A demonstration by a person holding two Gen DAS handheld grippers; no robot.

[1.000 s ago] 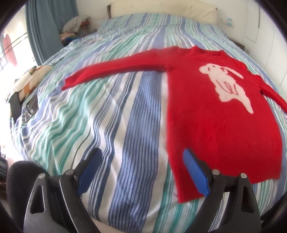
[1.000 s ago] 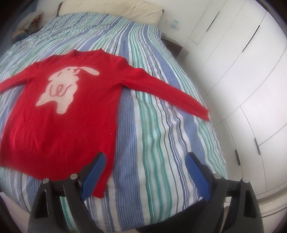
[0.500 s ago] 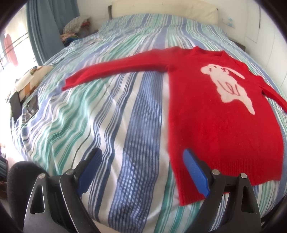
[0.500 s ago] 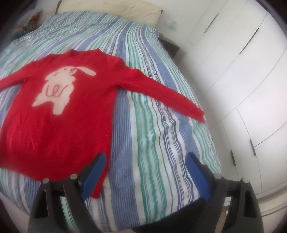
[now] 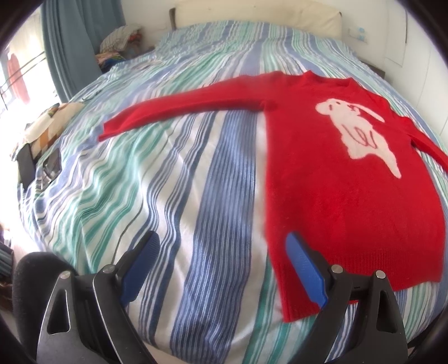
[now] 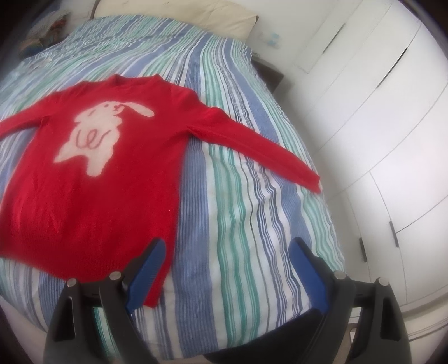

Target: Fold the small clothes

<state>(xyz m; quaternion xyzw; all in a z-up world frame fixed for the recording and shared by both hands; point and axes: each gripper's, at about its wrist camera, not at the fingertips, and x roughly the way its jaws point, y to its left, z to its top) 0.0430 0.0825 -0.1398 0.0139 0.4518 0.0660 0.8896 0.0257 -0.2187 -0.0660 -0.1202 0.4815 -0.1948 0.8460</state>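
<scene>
A small red sweater with a white rabbit on its chest lies flat and face up on the striped bed, both sleeves spread out. It also shows in the right wrist view. My left gripper is open and empty above the bed, its right finger over the sweater's lower left hem corner. My right gripper is open and empty, its left finger over the lower right hem corner. Its right sleeve cuff lies near the bed's right edge.
The bed has a blue, green and white striped cover. A cream headboard stands at the far end. White wardrobe doors stand right of the bed. Clutter and a blue curtain are to the left.
Both grippers have drifted slightly over the bed's near edge; the right one has shifted its view a little. The sweater has not moved. Both stay open.
</scene>
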